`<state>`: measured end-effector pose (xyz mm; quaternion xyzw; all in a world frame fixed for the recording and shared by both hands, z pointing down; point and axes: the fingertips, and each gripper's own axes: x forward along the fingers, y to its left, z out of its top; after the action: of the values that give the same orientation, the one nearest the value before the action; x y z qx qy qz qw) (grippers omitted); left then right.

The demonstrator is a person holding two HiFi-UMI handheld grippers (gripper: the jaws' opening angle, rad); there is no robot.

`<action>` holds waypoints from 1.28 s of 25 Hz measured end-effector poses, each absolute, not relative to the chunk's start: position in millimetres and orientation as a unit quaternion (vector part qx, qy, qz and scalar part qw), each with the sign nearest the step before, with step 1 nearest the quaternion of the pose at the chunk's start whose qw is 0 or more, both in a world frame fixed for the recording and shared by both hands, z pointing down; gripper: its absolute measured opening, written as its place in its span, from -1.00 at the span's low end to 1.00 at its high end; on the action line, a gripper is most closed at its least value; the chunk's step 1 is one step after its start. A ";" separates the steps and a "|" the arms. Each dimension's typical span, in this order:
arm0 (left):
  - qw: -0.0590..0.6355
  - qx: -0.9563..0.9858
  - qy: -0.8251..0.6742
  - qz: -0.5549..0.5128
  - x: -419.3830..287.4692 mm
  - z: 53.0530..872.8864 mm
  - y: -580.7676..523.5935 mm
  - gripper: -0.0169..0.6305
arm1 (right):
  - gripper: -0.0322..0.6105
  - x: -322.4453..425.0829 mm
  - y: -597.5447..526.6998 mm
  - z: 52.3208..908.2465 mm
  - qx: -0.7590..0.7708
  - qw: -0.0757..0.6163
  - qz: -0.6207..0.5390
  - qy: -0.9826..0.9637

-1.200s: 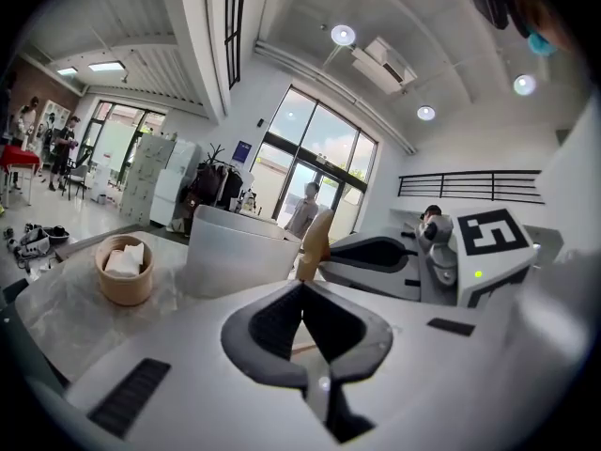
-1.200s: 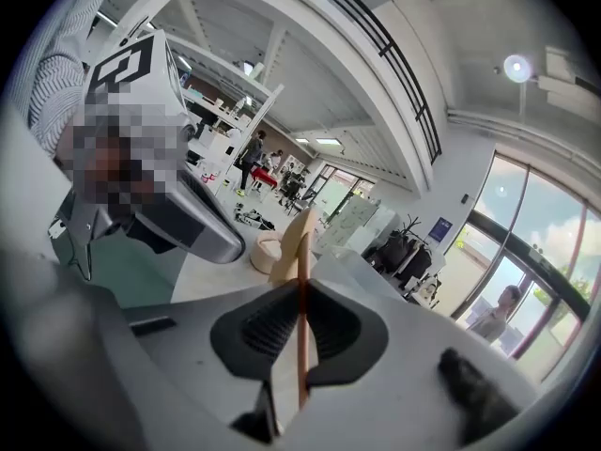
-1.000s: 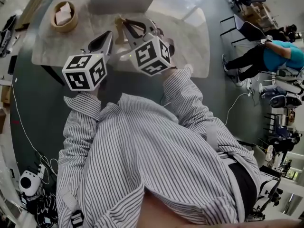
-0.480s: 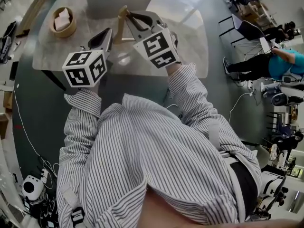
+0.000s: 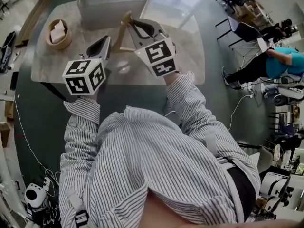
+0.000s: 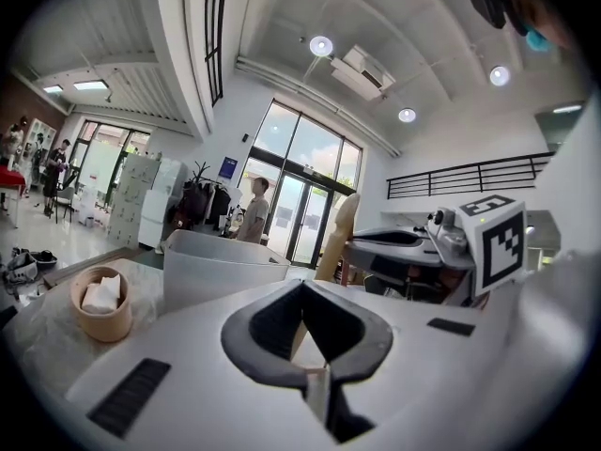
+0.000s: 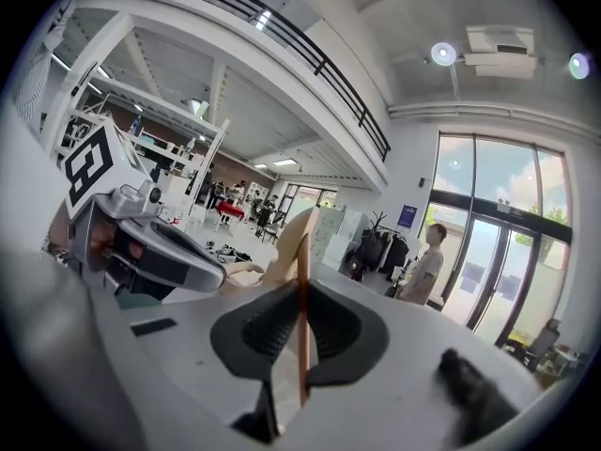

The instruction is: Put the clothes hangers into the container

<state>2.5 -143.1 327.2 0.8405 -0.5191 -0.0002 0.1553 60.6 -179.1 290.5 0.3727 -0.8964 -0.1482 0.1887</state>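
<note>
- Grips the wooden clothes hanger point(image 5: 123, 31) in the right gripper point(image 7: 302, 294), pads pinched on its thin flat arm.
- Holds it above the worktop point(image 5: 185, 37), near the container point(image 5: 95, 13) at the far edge.
- Shows the left gripper point(image 6: 302, 285) closed on nothing, just beside the right.
- Probably handles light and rigid, with smooth wood liable to pivot in so narrow a pinch.
- Best taken near the neck, for balance.
- Looks pale, glossy and stone-like as a surface, with a wooden bowl point(image 5: 64, 42) near the far left corner.
- Opens onto a large hall: glass doors point(image 6: 300, 205), balcony railing point(image 6: 470, 172), chairs point(image 5: 242, 30), people point(image 5: 280, 63) well apart.
</note>
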 end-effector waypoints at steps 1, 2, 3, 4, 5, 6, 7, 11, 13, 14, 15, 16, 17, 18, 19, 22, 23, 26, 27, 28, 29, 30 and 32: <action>0.152 0.839 -0.523 0.004 4.3 327.3 -142.5 -0.91 | -0.79 64.4 -179.5 288.6 0.374 0.185 -0.146 -0.897; 0.146 0.837 -0.528 0.010 5.2 327.8 -141.6 -0.91 | -0.79 66.9 -179.7 287.2 0.375 0.182 -0.143 -0.898; 0.141 0.835 -0.532 0.017 5.9 328.8 -140.6 -0.91 | -0.79 68.4 -180.0 286.4 0.375 0.178 -0.140 -0.899; 0.139 0.833 -0.534 0.022 6.9 330.2 -139.8 -0.91 | -0.79 69.5 -180.2 285.9 0.374 0.174 -0.138 -0.900; 0.141 0.833 -0.534 0.024 8.4 331.8 -139.4 -0.91 | -0.79 70.7 -180.5 285.3 0.374 0.171 -0.137 -0.901; 0.146 0.833 -0.534 0.026 10.2 333.2 -139.4 -0.91 | -0.79 72.3 -181.2 284.6 0.374 0.167 -0.136 -0.902; 0.149 0.833 -0.533 0.027 12.2 334.2 -139.8 -0.91 | -0.79 74.2 -182.2 283.9 0.376 0.164 -0.133 -0.902; 0.150 0.834 -0.531 0.029 16.9 333.4 -144.3 -0.91 | -0.79 80.7 -190.2 281.1 0.382 0.153 -0.125 -0.903; 0.150 0.833 -0.532 0.031 15.0 334.5 -150.0 -0.91 | -0.79 81.2 -197.1 281.3 0.384 0.151 -0.123 -0.902; 0.153 0.832 -0.533 0.034 12.6 337.0 -153.9 -0.91 | -0.79 80.9 -201.4 282.0 0.386 0.151 -0.124 -0.902; 0.156 0.830 -0.534 0.037 9.3 340.9 -158.2 -0.91 | -0.79 80.1 -205.8 283.3 0.388 0.151 -0.125 -0.901; 0.161 0.829 -0.535 0.041 5.6 345.1 -162.7 -0.91 | -0.79 78.7 -210.1 284.7 0.389 0.151 -0.124 -0.900; 0.165 0.827 -0.535 0.044 2.0 348.5 -167.5 -0.91 | -0.79 77.0 -214.8 285.7 0.391 0.151 -0.123 -0.900; 0.167 0.827 -0.534 0.046 -0.9 350.4 -172.9 -0.91 | -0.79 74.9 -220.2 286.4 0.392 0.151 -0.121 -0.899; 0.167 0.829 -0.532 0.047 -3.2 350.8 -178.9 -0.91 | -0.79 72.3 -226.4 286.8 0.394 0.151 -0.118 -0.899; 0.170 0.833 -0.524 0.049 -10.2 352.6 -197.1 -0.91 | -0.79 63.5 -246.1 287.9 0.402 0.151 -0.110 -0.896; 0.175 0.833 -0.522 0.049 -13.5 355.2 -203.2 -0.91 | -0.79 60.4 -252.4 287.8 0.405 0.150 -0.108 -0.896; 0.187 0.834 -0.516 0.050 -23.6 362.4 -224.8 -0.91 | -0.79 53.0 -270.2 286.5 0.409 0.150 -0.101 -0.894; 0.188 0.836 -0.514 0.050 -26.0 362.6 -232.3 -0.91 | -0.79 51.7 -275.4 285.8 0.411 0.151 -0.096 -0.894; 0.187 0.838 -0.511 0.050 -27.7 361.4 -239.8 -0.91 | -0.79 50.9 -281.0 284.5 0.413 0.151 -0.092 -0.893; 0.184 0.840 -0.507 0.051 -29.0 359.3 -247.2 -0.91 | -0.79 49.9 -286.9 282.3 0.416 0.150 -0.088 -0.892; 0.181 0.843 -0.504 0.051 -30.2 356.9 -254.4 -0.91 | -0.79 48.3 -293.1 280.1 0.419 0.149 -0.083 -0.892; 0.174 0.850 -0.495 0.053 -33.0 352.2 -267.8 -0.91 | -0.79 43.0 -305.3 277.7 0.420 0.145 -0.073 -0.893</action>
<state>-33.0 -267.8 352.2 0.8498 -0.4948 0.0526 0.1742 43.0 -305.3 277.7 0.4204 -0.8928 -0.0732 0.1445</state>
